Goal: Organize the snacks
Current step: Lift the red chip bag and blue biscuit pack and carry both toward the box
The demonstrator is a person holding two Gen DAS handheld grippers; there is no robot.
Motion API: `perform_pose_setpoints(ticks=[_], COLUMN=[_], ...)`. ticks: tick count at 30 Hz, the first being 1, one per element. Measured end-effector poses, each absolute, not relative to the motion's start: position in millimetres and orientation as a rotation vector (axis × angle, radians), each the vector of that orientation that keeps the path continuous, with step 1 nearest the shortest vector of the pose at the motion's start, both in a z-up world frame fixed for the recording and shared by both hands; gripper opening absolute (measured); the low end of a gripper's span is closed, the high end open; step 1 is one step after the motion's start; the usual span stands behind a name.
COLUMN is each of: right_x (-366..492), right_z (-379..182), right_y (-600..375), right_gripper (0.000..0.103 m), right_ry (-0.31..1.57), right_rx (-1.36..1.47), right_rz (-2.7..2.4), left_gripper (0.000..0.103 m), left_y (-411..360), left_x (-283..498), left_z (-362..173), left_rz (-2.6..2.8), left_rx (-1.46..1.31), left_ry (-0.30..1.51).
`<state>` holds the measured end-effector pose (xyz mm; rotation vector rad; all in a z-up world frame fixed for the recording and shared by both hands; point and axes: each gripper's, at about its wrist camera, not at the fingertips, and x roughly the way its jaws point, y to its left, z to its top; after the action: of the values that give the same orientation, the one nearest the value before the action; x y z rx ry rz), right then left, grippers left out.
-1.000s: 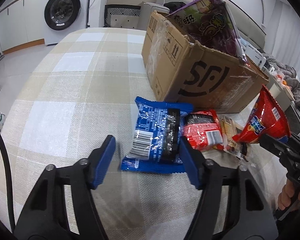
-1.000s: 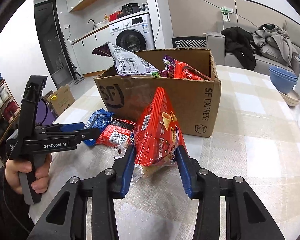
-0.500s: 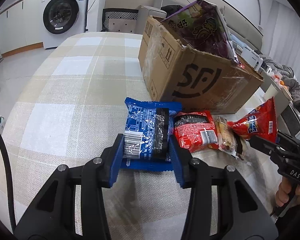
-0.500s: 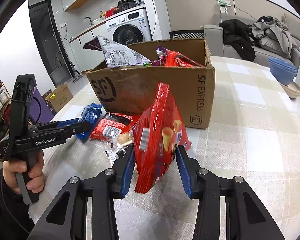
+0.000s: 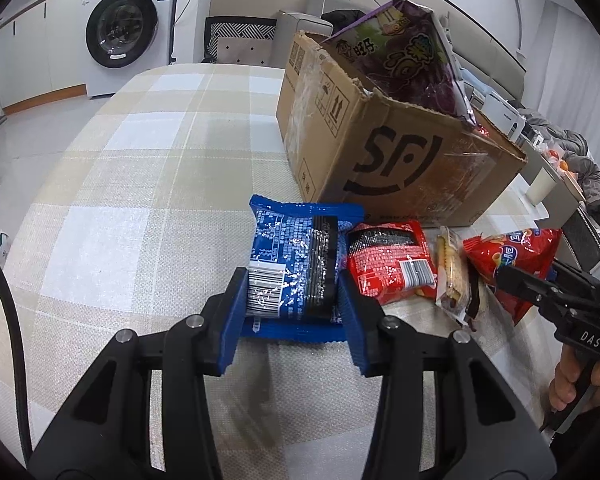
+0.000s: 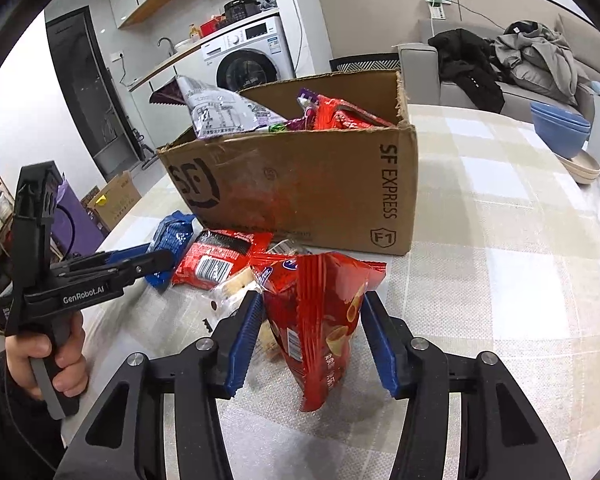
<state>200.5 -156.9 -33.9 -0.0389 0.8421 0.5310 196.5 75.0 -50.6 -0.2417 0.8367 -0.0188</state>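
The left gripper (image 5: 292, 300) had its blue ribbed jaws pinched on the near end of the blue snack packet (image 5: 296, 264), a crinkly glossy foil pillow lying flat on the surface (image 5: 140, 184). Its long axis ran away from the camera toward the cardboard box (image 5: 400, 160), barcode end nearest the jaws, far crimped edge almost touching the box.

Just right of it lay a shiny red packet (image 5: 392, 260), same orientation, then a slim clear-wrapped cracker pack (image 5: 452, 272).

The right gripper (image 6: 312, 336) had its jaws on either side of the red chip bag (image 6: 320, 320). The left jaw was against the bag, but there looked to be a small gap at the right one, so I couldn't tell if it was really squeezing. The bag was puffy, creased foil, roughly upright with its narrow bottom corner on the checked woven cloth.

The right wrist view showed inside the open box: a silver-printed bag (image 6: 220, 112) sticking out, and red wrappers (image 6: 340, 114). It also showed blue bowls (image 6: 560, 132) off to the far right. The left view only showed the box's outside plus a purple bag (image 5: 408, 56) poking up, and a washing machine (image 5: 128, 28) behind.
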Motion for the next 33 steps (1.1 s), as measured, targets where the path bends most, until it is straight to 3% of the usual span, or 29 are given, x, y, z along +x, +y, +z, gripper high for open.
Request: perform_pose_setpoints(ticks=[4,33], right_x=[198,177], right_z=[-32,9], right_y=[-156,-171], right_gripper=[0.045,0.045], right_ry=[0.819,0.671], right_rx=[-0.053,0.000], right_rz=[0.533,0.572], left_gripper=[0.041,0.041], left_y=[73,39], left_x=[194,151], left_z=[-48,27], left_rz=[-0.023,-0.098], left_rx=[-0.239,-0.204], left_ry=[0.830,0.679])
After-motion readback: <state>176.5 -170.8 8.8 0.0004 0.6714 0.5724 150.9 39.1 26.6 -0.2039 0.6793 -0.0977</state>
